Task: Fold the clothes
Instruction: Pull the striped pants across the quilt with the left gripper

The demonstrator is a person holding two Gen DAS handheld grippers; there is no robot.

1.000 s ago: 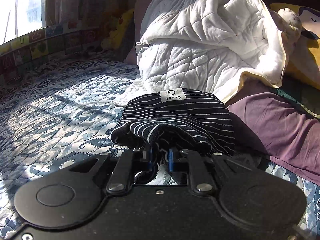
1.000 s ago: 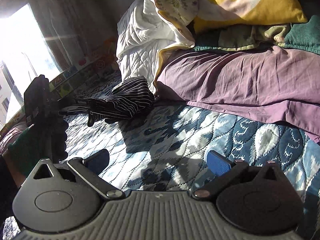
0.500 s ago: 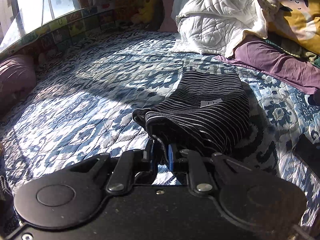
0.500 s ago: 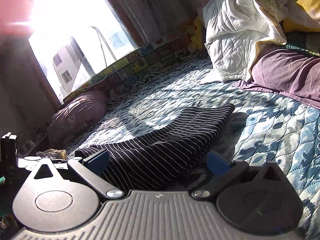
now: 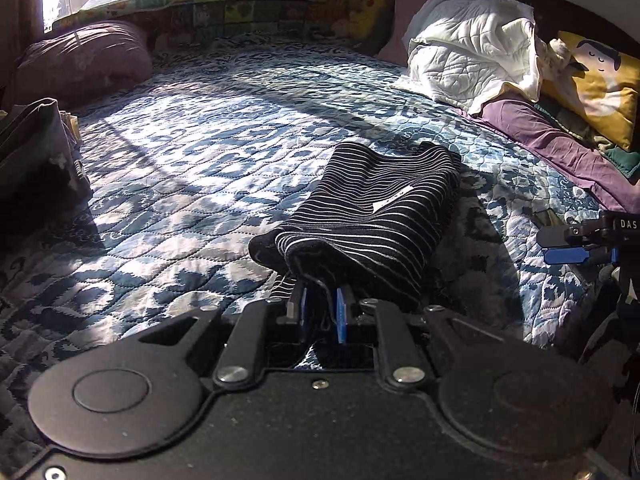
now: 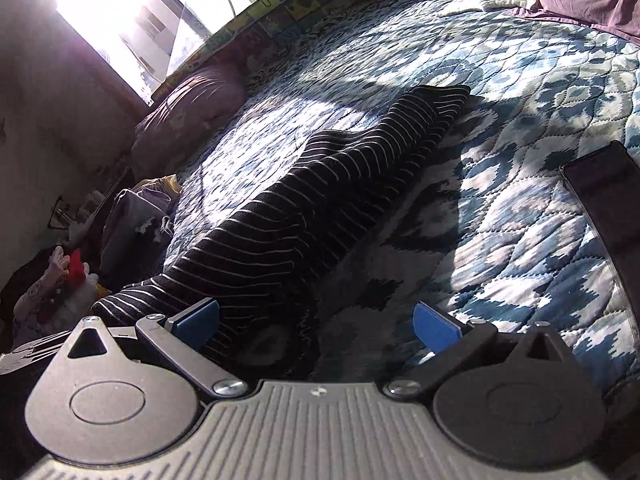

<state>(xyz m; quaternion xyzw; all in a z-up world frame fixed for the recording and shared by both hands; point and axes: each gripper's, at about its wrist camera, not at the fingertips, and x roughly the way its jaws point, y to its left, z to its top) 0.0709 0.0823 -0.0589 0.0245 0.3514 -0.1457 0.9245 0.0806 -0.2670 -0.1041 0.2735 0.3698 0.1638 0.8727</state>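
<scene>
Your left tool [image 5: 320, 308] grips the near edge of the folded striped garment [image 5: 372, 216] lying on the blue quilted bed [image 5: 192, 168]; your right tool [image 6: 316, 322] hovers beside it, released.

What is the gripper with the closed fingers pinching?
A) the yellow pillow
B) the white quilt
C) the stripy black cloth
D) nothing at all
C: the left gripper has its blue pads closed on the near end of the stripy black cloth, which lies on the blue patterned bedspread; the right gripper is wide open and holds nothing.
</scene>
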